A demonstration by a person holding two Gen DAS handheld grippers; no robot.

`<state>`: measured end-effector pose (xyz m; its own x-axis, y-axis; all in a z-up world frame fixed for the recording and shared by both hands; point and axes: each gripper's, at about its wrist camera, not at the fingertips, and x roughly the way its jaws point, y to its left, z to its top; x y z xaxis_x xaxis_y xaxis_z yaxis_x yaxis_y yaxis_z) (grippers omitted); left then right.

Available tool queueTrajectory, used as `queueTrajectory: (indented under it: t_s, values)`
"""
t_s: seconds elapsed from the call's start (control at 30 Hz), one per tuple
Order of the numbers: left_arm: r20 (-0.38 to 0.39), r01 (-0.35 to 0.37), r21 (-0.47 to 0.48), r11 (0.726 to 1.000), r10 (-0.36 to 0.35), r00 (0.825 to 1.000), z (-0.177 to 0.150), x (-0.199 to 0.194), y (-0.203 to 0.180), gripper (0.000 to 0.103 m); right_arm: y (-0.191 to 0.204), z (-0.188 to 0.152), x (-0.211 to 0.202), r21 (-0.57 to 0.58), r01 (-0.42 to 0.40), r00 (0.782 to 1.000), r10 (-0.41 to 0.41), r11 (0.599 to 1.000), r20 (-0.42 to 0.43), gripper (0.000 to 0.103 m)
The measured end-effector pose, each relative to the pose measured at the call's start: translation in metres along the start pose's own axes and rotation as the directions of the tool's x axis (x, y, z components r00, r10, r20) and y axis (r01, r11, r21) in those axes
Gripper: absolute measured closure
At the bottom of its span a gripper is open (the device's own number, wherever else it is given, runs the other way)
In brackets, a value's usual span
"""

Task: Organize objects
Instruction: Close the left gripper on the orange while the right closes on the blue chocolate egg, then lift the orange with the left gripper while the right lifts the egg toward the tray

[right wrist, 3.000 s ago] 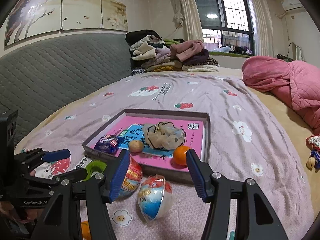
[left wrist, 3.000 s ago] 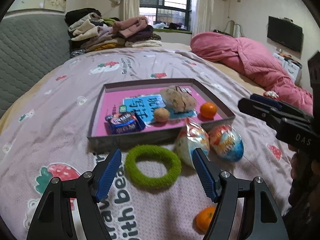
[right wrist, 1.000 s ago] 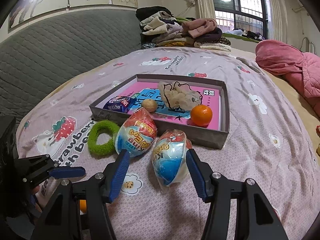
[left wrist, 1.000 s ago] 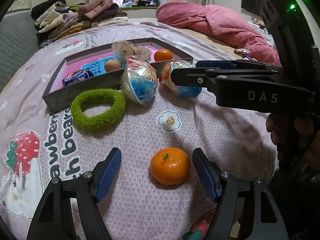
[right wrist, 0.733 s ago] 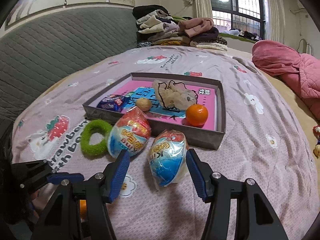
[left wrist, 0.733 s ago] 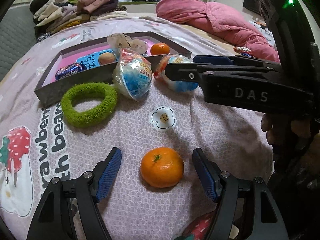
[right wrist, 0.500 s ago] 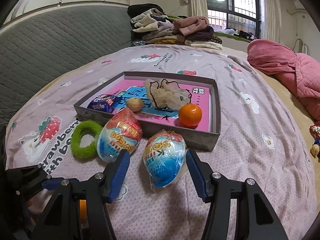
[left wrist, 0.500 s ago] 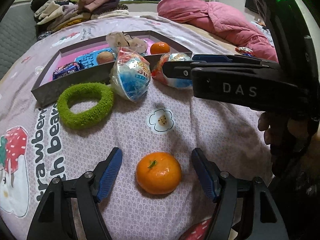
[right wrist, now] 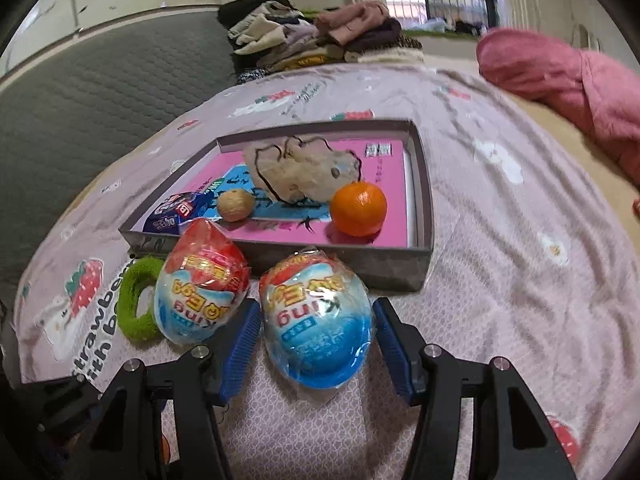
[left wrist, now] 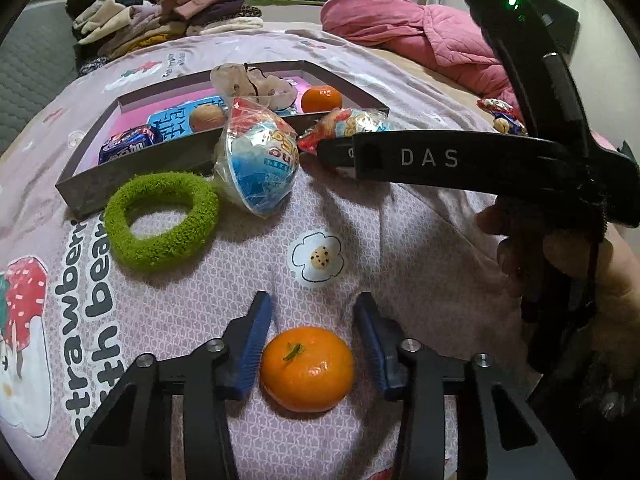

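A tangerine (left wrist: 307, 368) lies on the pink bedspread between the blue pads of my left gripper (left wrist: 312, 298), whose jaws are closing on it; a thin gap still shows at the right pad. My right gripper (right wrist: 317, 305) is open, with a wrapped toy egg (right wrist: 316, 320) lying between its fingers. A second wrapped egg (right wrist: 202, 284) leans beside it, next to a green fuzzy ring (right wrist: 136, 304). Behind them stands the grey tray (right wrist: 280, 246) holding another tangerine (right wrist: 359, 209), a walnut (right wrist: 235, 205), a blue snack pack (right wrist: 176, 212) and a beige pouch (right wrist: 304, 172).
In the left wrist view one black finger of the right gripper (left wrist: 400, 158) crosses above the bedspread, held by a person's hand (left wrist: 560, 256). A pile of folded clothes (right wrist: 320, 36) and a pink quilt (right wrist: 560, 76) lie at the far end. A grey headboard (right wrist: 100, 92) runs along the left.
The left jaws have narrowed around the tangerine. The right gripper has come forward and down, so the near egg now lies between its fingers.
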<state>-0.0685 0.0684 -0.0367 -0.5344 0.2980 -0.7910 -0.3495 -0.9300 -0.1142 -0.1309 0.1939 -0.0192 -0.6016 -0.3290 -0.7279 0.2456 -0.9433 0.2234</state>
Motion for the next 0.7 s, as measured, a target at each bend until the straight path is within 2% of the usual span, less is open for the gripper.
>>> queueTrajectory:
  t_s: [0.1, 0.5, 0.7]
  values:
    - [0.001, -0.007, 0.0, 1.0, 0.007, 1.0, 0.001, 0.0, 0.0, 0.065, -0.004, 0.0, 0.002, 0.025, -0.025, 1.0, 0.025, 0.999, -0.007, 0.049]
    - [-0.002, 0.016, -0.017, 1.0, -0.016, 1.0, 0.003, -0.003, 0.004, 0.066, -0.004, 0.001, -0.003, 0.004, -0.027, 1.0, 0.027, 1.0, 0.009, 0.05]
    - [0.041, 0.012, -0.027, 1.0, -0.011, 0.999, 0.011, -0.014, 0.008, 0.07, -0.005, 0.003, -0.009, -0.007, -0.015, 0.999, 0.016, 1.0, 0.031, 0.05]
